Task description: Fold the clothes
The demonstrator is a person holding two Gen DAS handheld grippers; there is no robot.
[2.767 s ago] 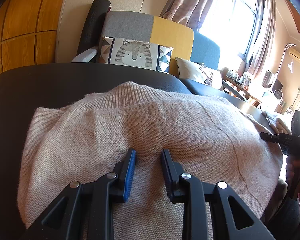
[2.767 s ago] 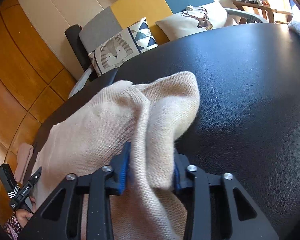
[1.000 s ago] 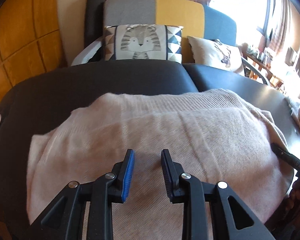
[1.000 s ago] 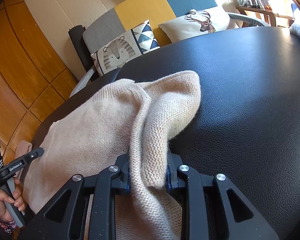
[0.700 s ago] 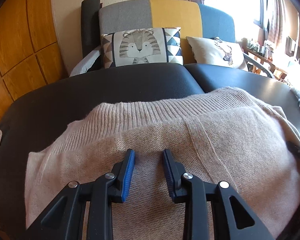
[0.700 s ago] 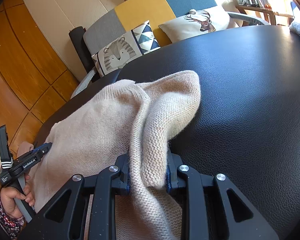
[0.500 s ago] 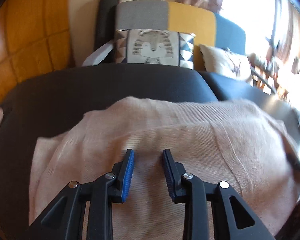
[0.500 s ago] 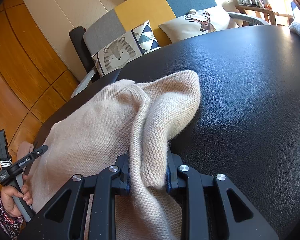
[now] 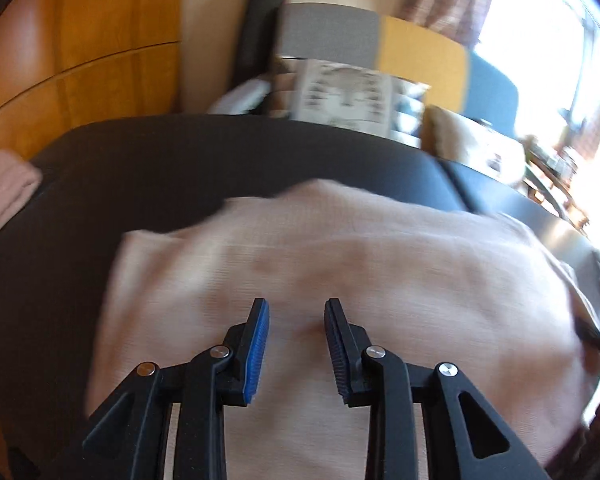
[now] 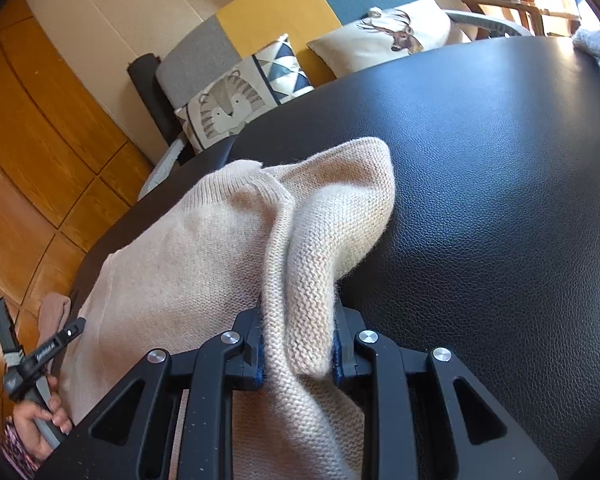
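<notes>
My right gripper clamps a bunched fold of the beige sweater, which spreads ahead of both jaws. My left gripper hovers parted and empty above it. Mid-fold, I judge: left must pinch an edge next.

Sweater on table, sofa behind table, cushions on sofa
</notes>
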